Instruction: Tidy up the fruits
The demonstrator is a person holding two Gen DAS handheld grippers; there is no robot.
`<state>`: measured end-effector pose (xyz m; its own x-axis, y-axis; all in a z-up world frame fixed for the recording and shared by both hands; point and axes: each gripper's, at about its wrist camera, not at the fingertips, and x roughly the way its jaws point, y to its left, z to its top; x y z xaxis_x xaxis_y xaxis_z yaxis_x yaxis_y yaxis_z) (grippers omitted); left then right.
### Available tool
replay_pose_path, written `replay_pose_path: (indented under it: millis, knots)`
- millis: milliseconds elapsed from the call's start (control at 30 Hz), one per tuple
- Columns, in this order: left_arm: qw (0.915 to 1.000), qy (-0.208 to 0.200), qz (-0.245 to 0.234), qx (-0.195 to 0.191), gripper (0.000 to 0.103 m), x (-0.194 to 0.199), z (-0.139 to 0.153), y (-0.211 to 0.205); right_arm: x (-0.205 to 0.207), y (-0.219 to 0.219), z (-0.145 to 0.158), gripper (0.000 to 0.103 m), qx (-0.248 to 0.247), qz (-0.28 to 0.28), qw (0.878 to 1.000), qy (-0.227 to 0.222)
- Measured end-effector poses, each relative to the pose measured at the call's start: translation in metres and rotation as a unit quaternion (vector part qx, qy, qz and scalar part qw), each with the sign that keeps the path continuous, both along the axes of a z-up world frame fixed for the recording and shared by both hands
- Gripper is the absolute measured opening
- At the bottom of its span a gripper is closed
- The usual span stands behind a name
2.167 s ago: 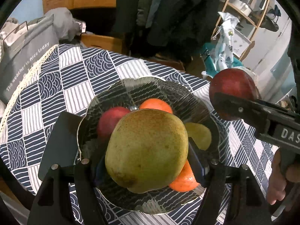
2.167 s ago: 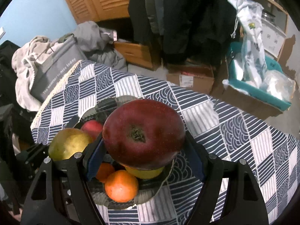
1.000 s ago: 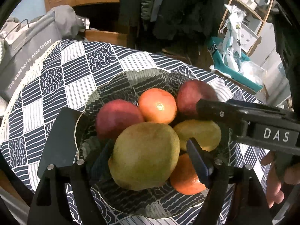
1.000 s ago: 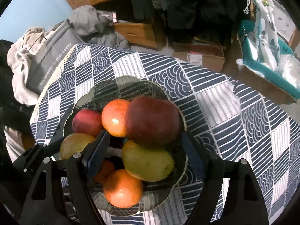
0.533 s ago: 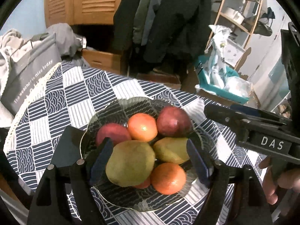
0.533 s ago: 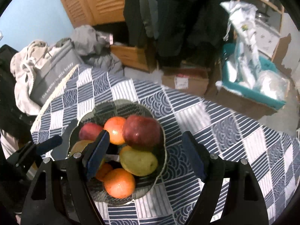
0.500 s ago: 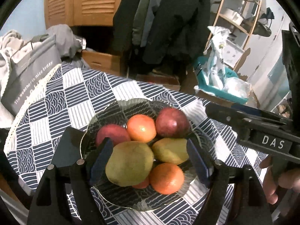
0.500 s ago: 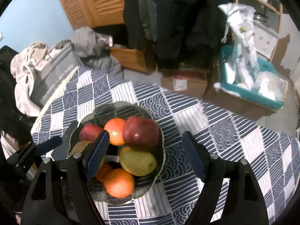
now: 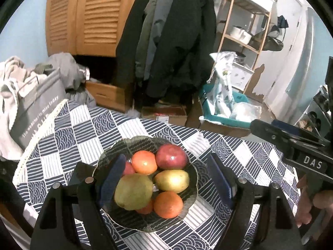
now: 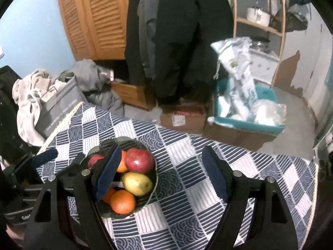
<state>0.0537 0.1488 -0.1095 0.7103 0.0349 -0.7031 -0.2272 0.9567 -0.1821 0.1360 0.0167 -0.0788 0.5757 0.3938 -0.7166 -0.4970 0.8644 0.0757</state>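
A glass bowl (image 9: 193,179) sits on the table (image 9: 245,158), which is covered in a blue-and-white patterned cloth. All the fruit lies inside the bowl. At the far side are a dark red apple (image 9: 171,156) and, just left of it, an orange (image 9: 144,162); a smaller red apple (image 9: 128,169) shows partly at the left behind a gripper finger. In the middle a green pear (image 9: 134,191) lies to the left and a yellow-green pear (image 9: 172,180) to the right, touching the fruit around them. A second orange (image 9: 168,204) sits at the near edge, with another orange fruit mostly hidden under the green pear.

The left gripper (image 9: 165,177) hangs above the bowl with its jaws spread and nothing between them. The right gripper (image 10: 160,170) is likewise released and empty, above the table with the bowl under its left finger. In the left view, the right gripper's body reaches in from the right, a hand (image 9: 312,206) holding it.
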Motion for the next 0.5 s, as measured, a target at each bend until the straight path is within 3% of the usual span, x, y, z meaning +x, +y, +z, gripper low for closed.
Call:
replay_pose_path:
  millis: [500]
  knots:
    - [0.9964, -0.064, -0.032, 0.044, 0.086, -0.025, 0.055, -0.039, -0.05, -0.06, 0.053, 0.08, 0.011, -0.037, 0.997, -0.073]
